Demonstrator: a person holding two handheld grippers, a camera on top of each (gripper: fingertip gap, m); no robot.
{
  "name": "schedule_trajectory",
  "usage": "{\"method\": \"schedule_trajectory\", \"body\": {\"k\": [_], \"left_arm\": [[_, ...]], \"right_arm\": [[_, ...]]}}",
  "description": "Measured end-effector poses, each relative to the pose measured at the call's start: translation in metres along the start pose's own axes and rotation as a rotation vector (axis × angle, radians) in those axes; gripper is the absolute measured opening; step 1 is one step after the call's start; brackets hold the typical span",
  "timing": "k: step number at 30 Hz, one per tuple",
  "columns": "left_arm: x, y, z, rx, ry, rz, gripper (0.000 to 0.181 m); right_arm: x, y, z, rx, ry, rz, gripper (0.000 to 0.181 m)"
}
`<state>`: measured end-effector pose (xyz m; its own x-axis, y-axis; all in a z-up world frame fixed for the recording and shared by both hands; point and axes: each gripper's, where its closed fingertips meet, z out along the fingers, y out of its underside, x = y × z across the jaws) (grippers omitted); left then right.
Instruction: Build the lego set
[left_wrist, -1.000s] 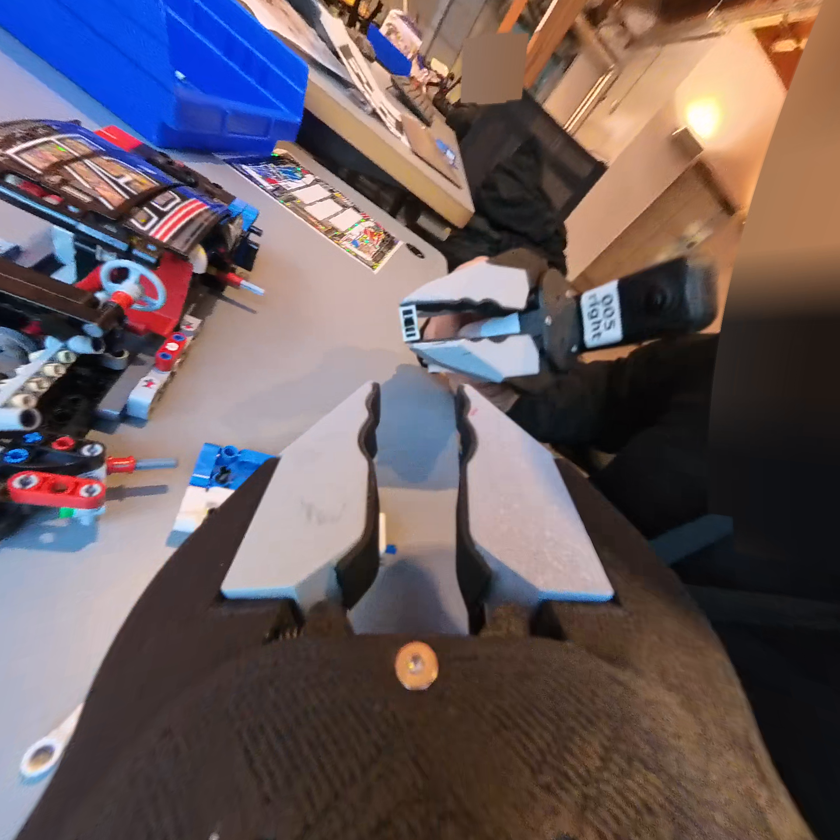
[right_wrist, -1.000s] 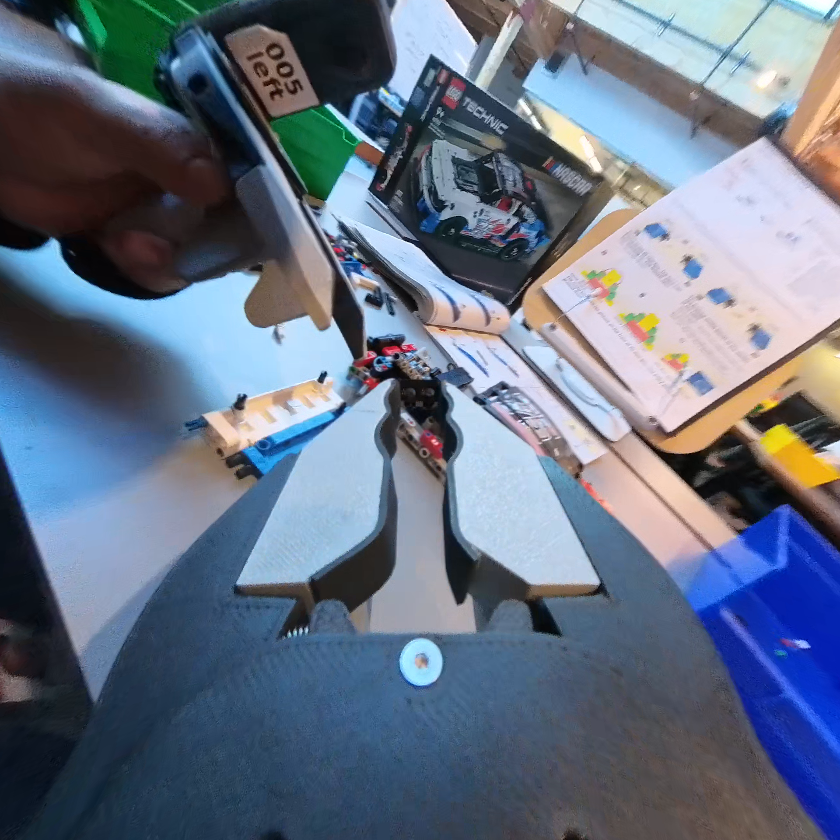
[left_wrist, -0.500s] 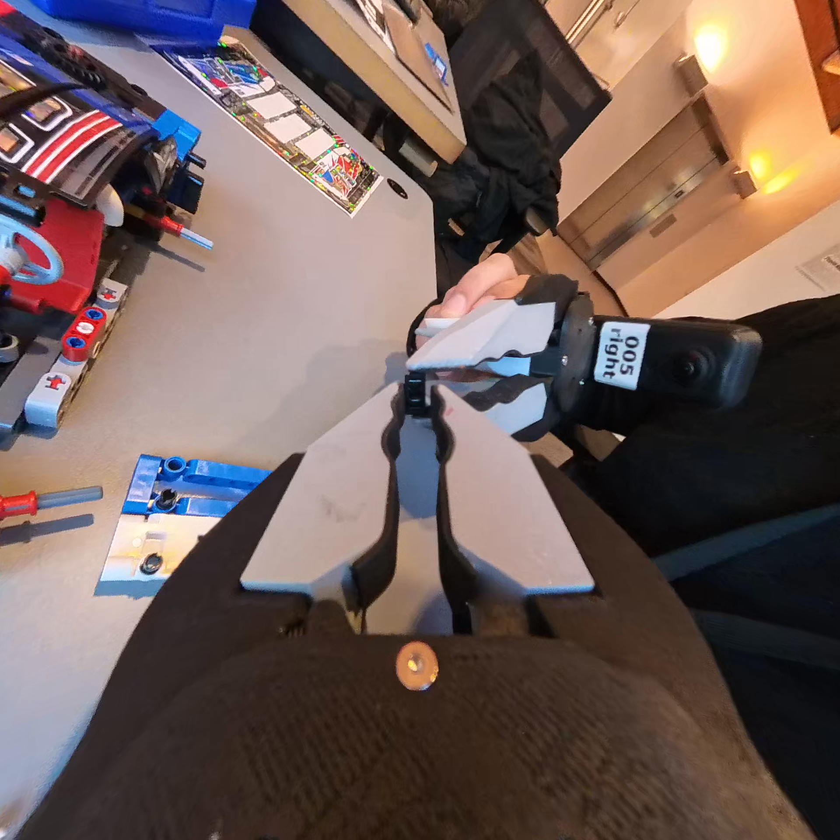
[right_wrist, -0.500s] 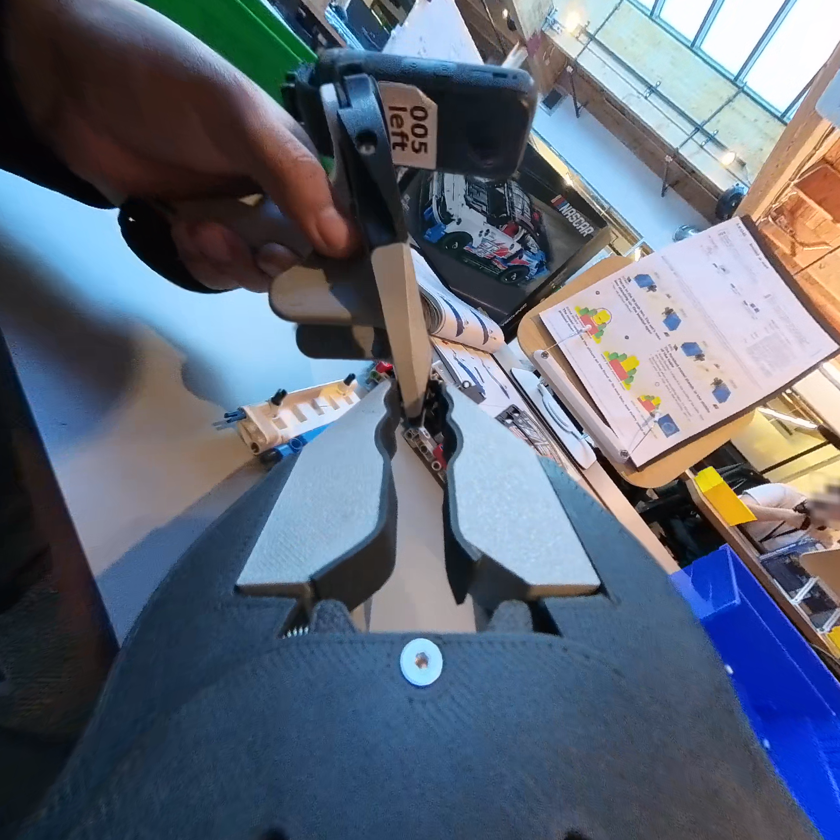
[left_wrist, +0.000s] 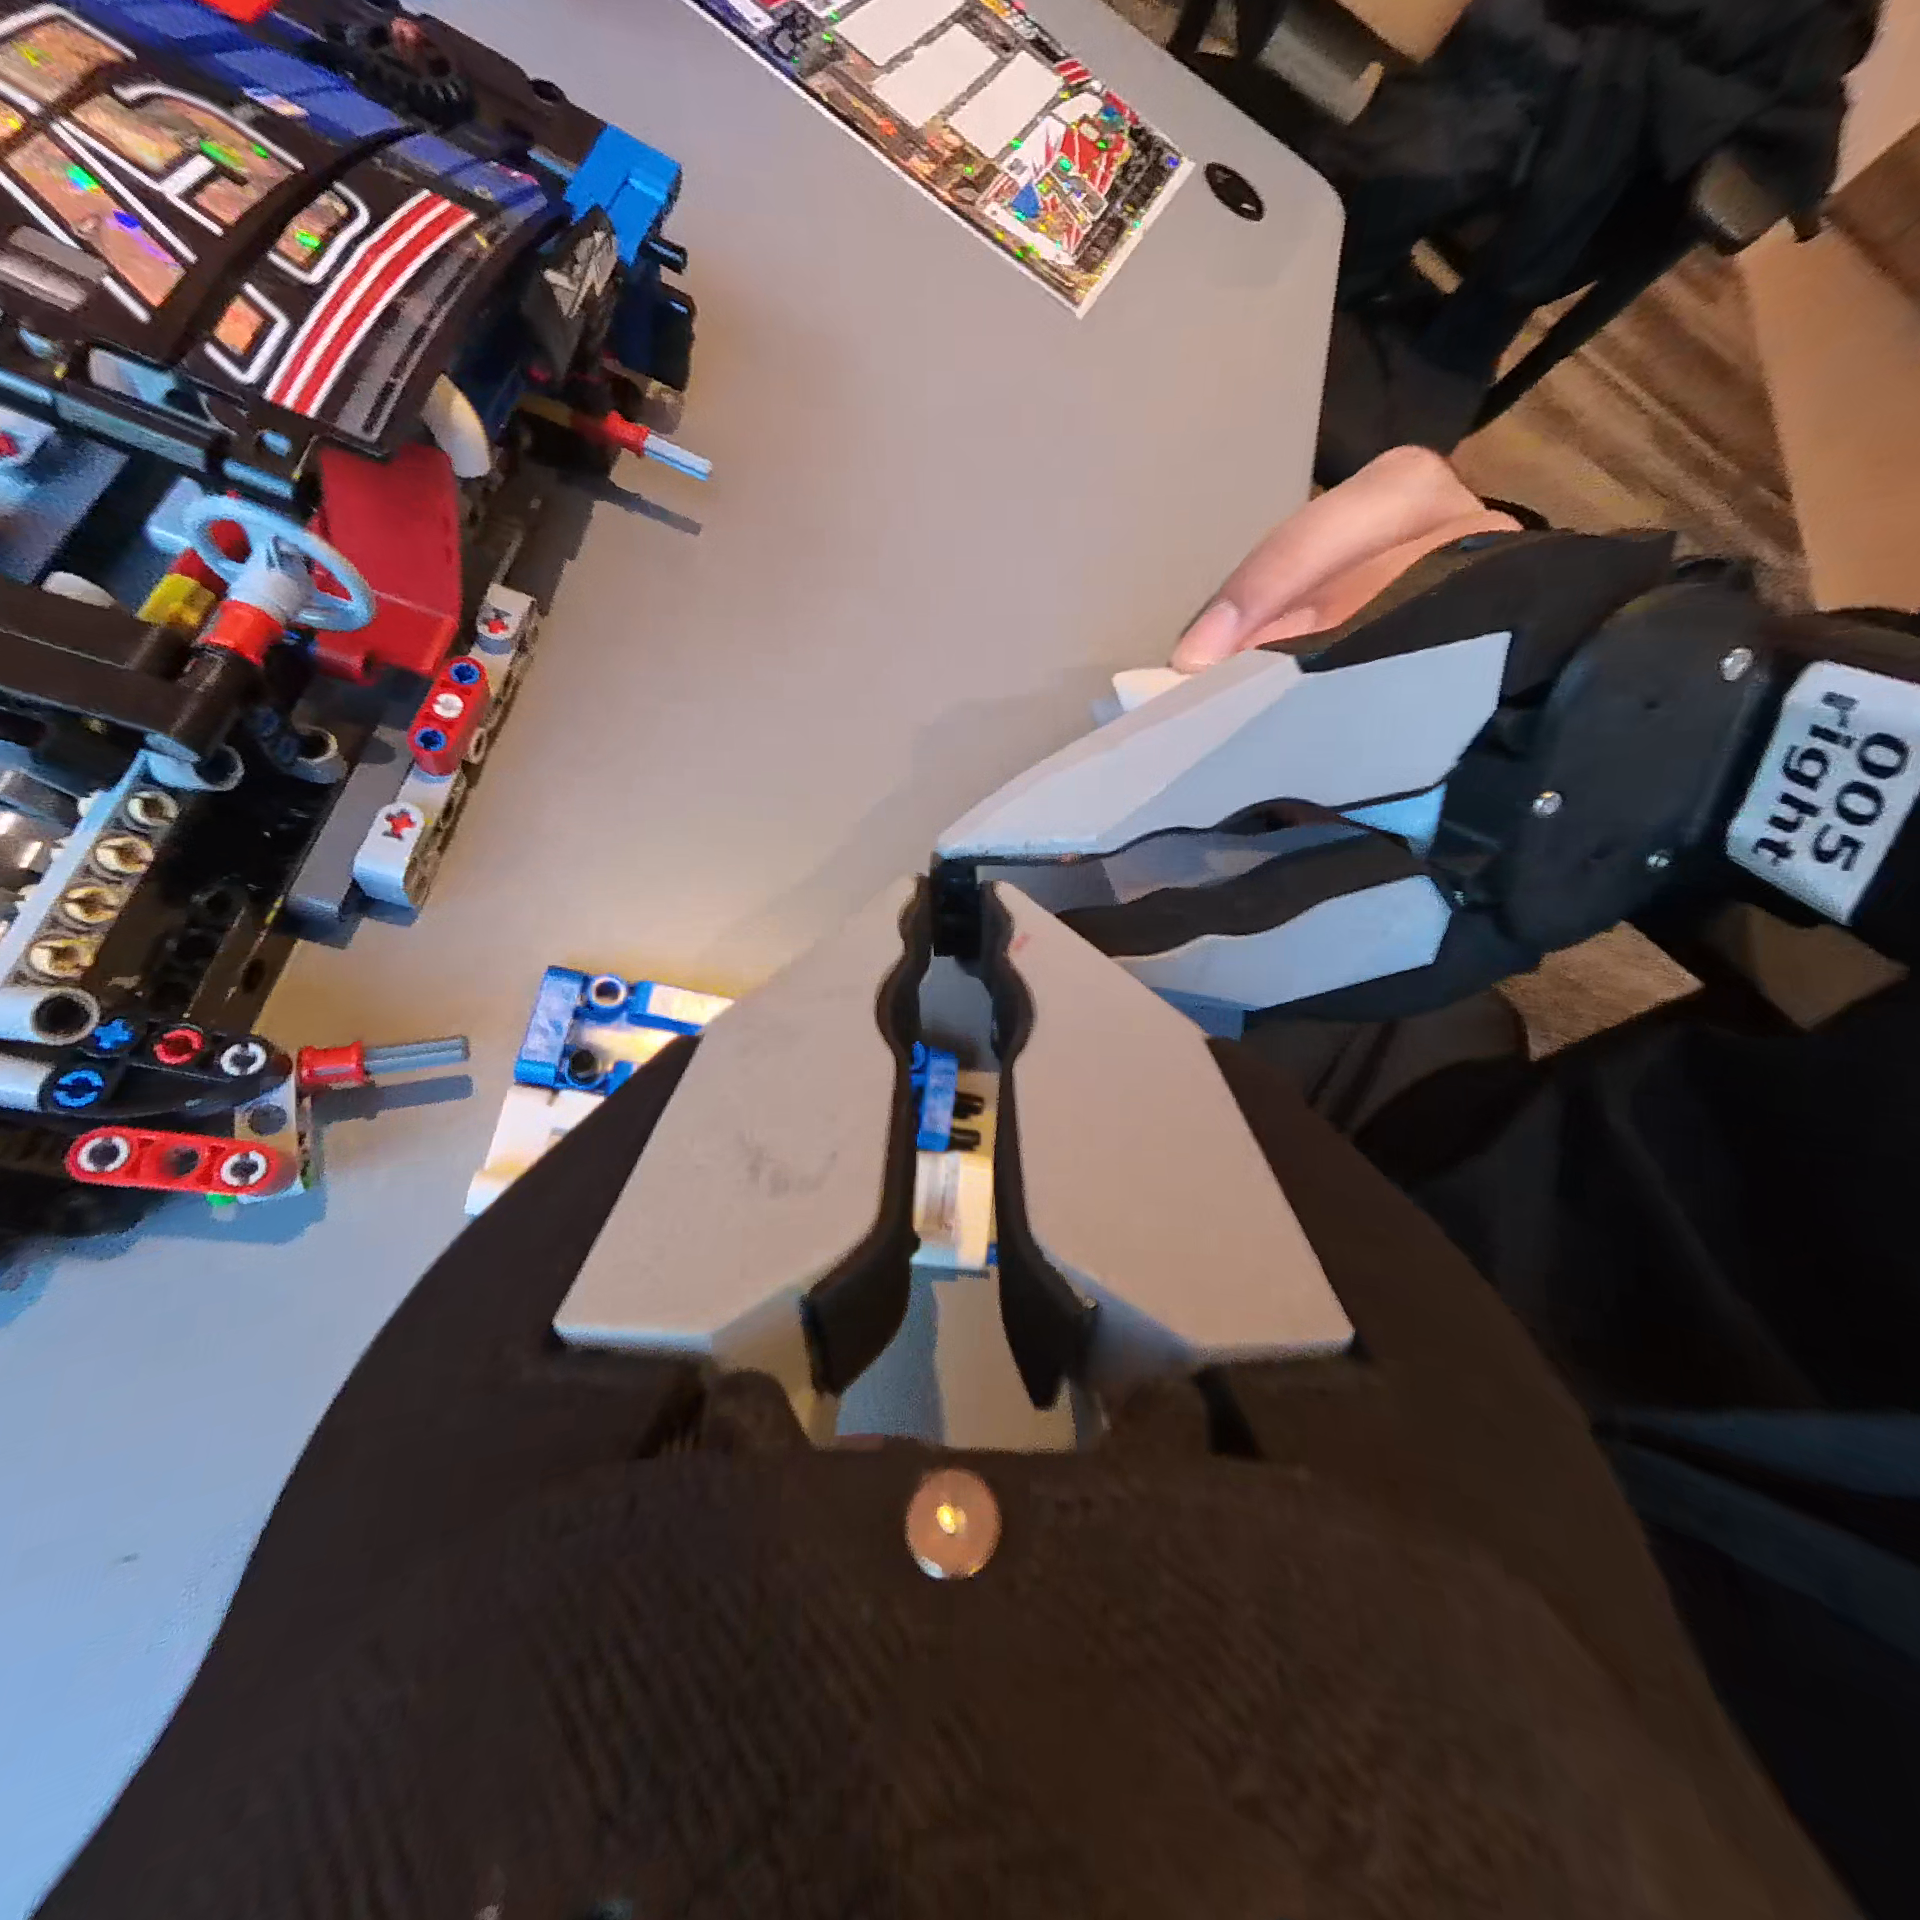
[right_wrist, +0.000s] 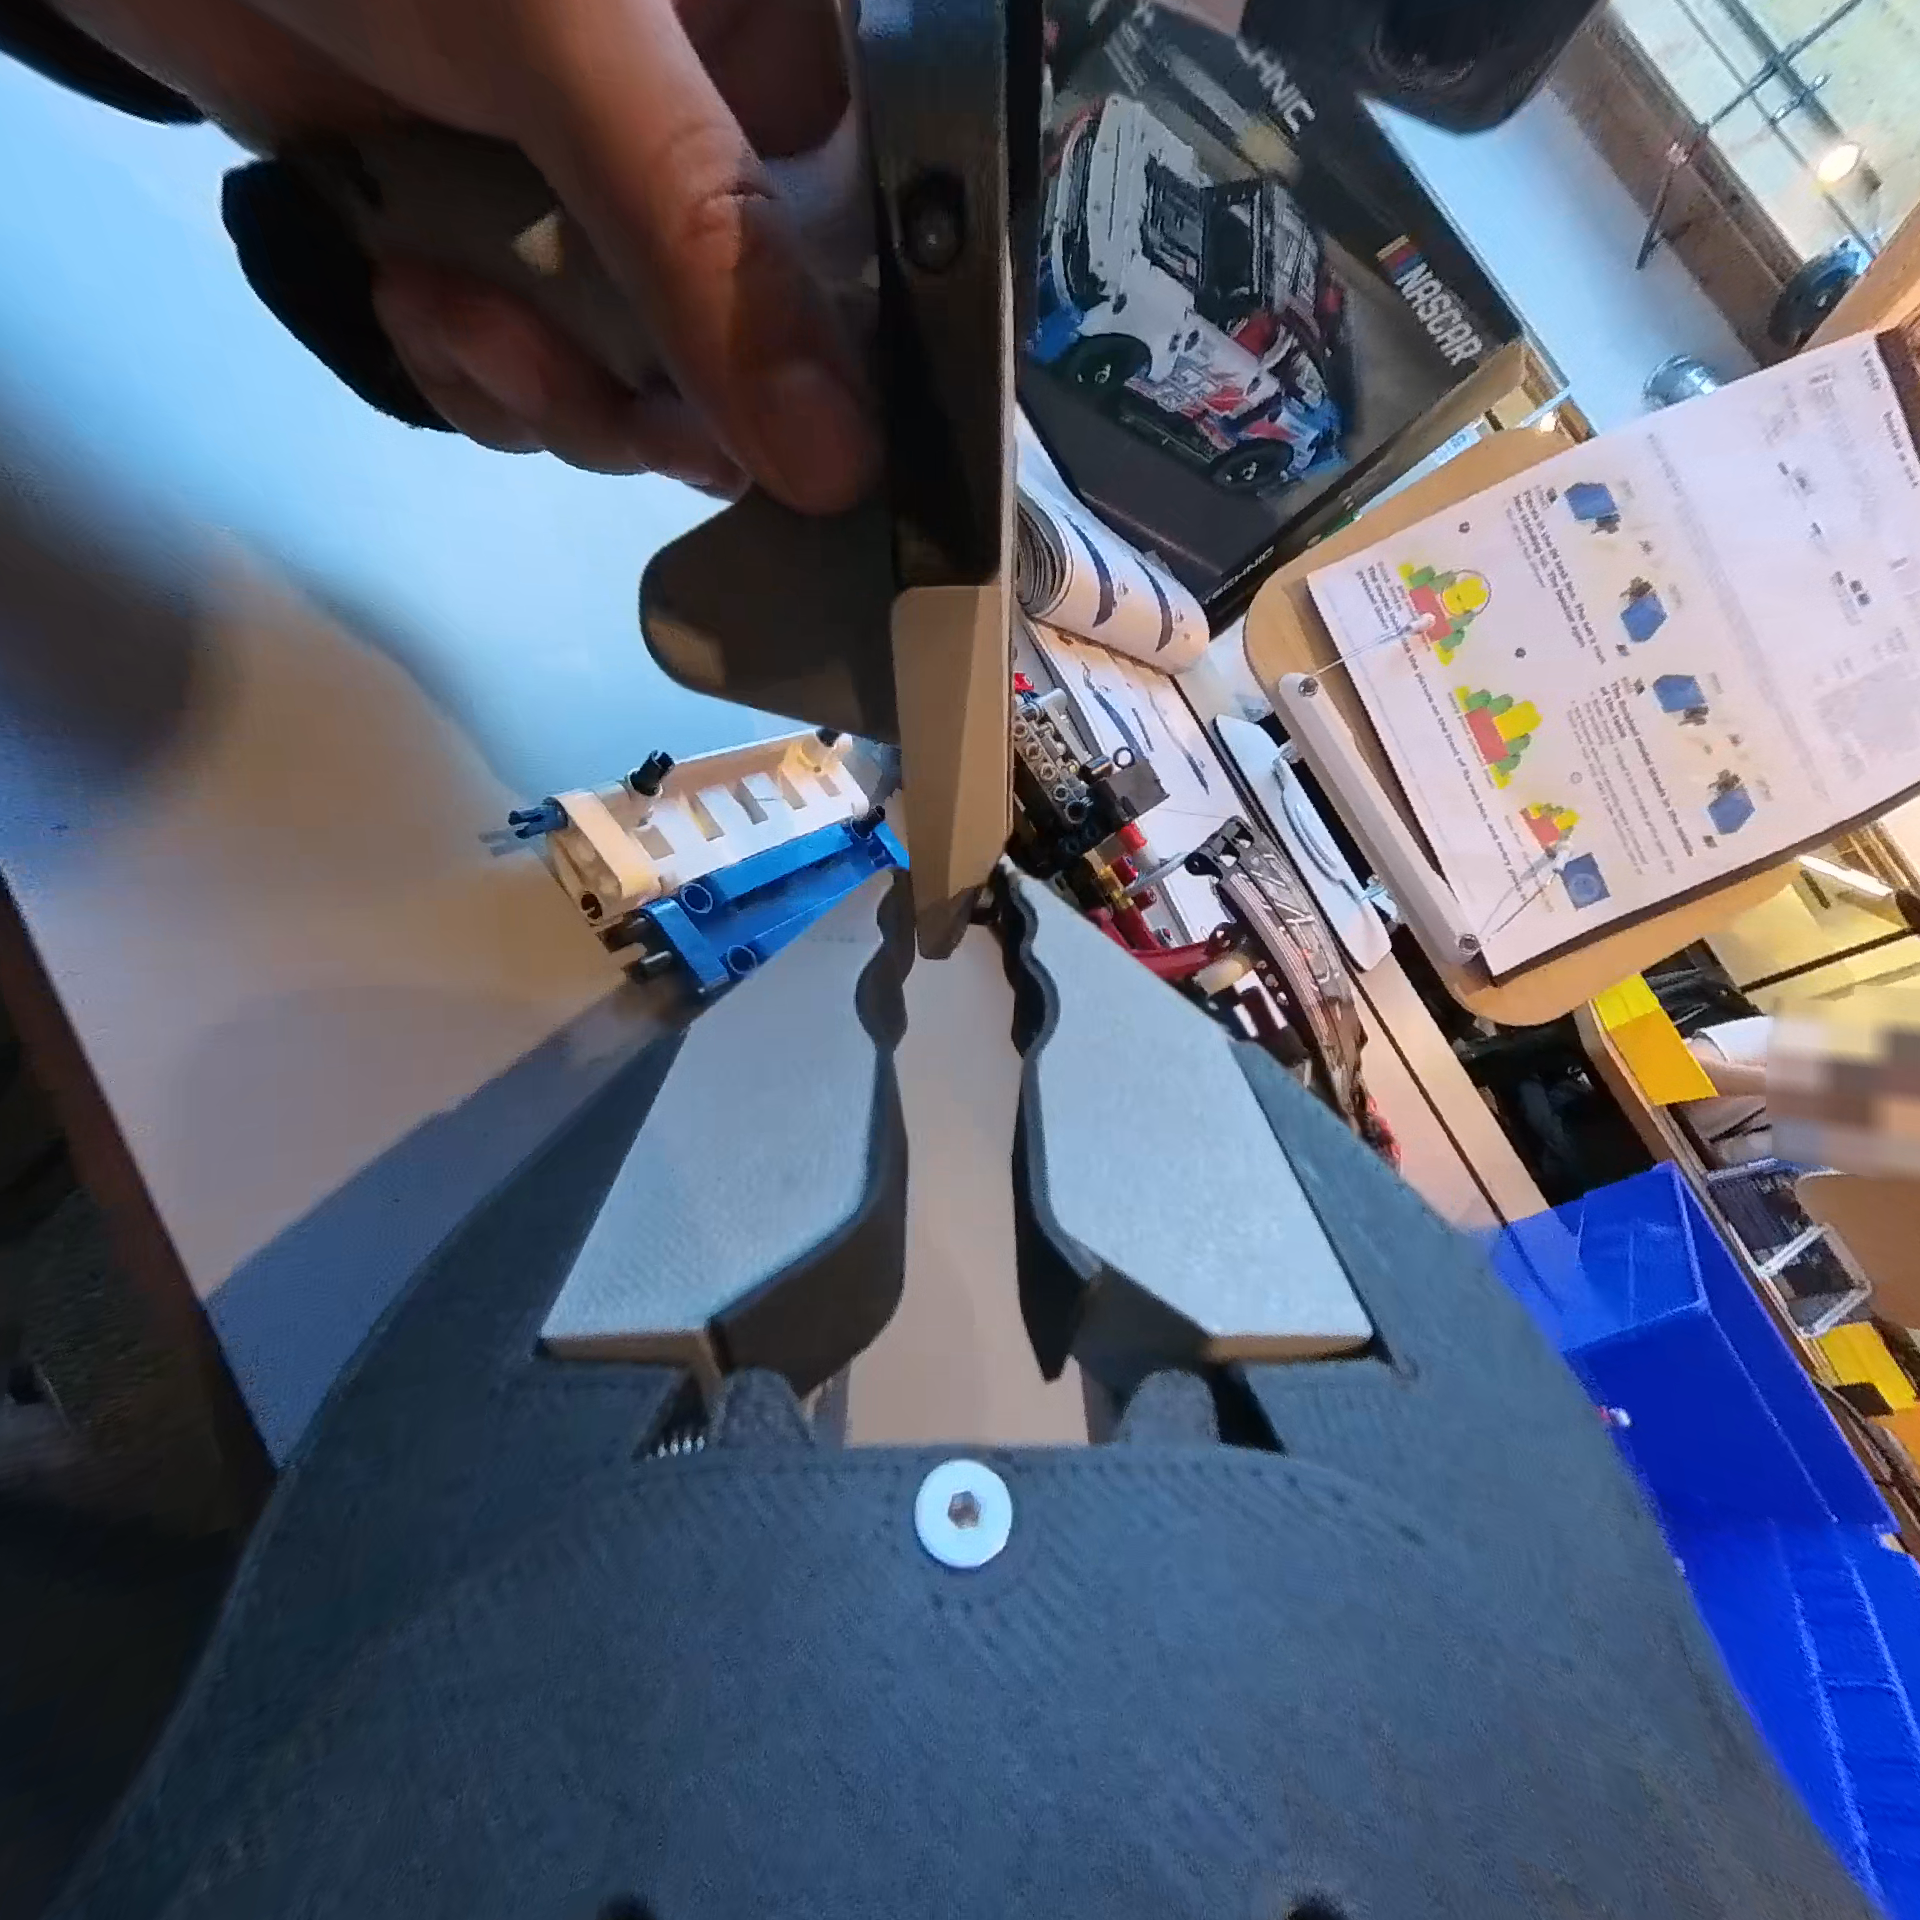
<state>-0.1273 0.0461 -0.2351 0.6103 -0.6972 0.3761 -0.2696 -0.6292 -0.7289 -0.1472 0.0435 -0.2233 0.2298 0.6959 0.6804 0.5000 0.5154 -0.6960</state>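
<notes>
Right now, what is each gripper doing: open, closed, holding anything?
Left gripper: shut on a small black piece at its tips.
Right gripper: shut on the same small black piece, tip to tip with the left.

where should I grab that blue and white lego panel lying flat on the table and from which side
Judging by its pose, take the blue and white panel across its narrow width, one finger on each long edge, coming straight down from above. It lies flat on the table, and black pins stick out at its ends.

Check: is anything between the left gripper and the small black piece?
Nothing visible. The small black piece already sits at the tips of the left gripper, and the right gripper appears to pinch it too.
</notes>
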Motion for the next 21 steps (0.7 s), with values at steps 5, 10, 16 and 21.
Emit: {"method": "schedule_trajectory", "body": {"k": [5, 10, 16, 21], "left_arm": [[0.007, -0.005, -0.001, 0.033, 0.012, 0.021, 0.011], [0.007, -0.009, -0.01, 0.065, 0.05, 0.022, 0.025], [-0.01, -0.011, -0.042, 0.105, 0.056, 0.07, 0.035], [-0.025, 0.016, -0.053, -0.015, 0.033, 0.192, 0.034]], "right_arm": [[0.001, -0.003, -0.003, 0.035, -0.03, 0.058, 0.013], [0.004, -0.004, -0.004, 0.051, -0.052, 0.103, 0.014], [0.017, 0.004, -0.005, 0.046, -0.06, 0.221, 0.013], [0.03, 0.017, -0.005, 0.028, -0.111, 0.354, 0.013]]}}
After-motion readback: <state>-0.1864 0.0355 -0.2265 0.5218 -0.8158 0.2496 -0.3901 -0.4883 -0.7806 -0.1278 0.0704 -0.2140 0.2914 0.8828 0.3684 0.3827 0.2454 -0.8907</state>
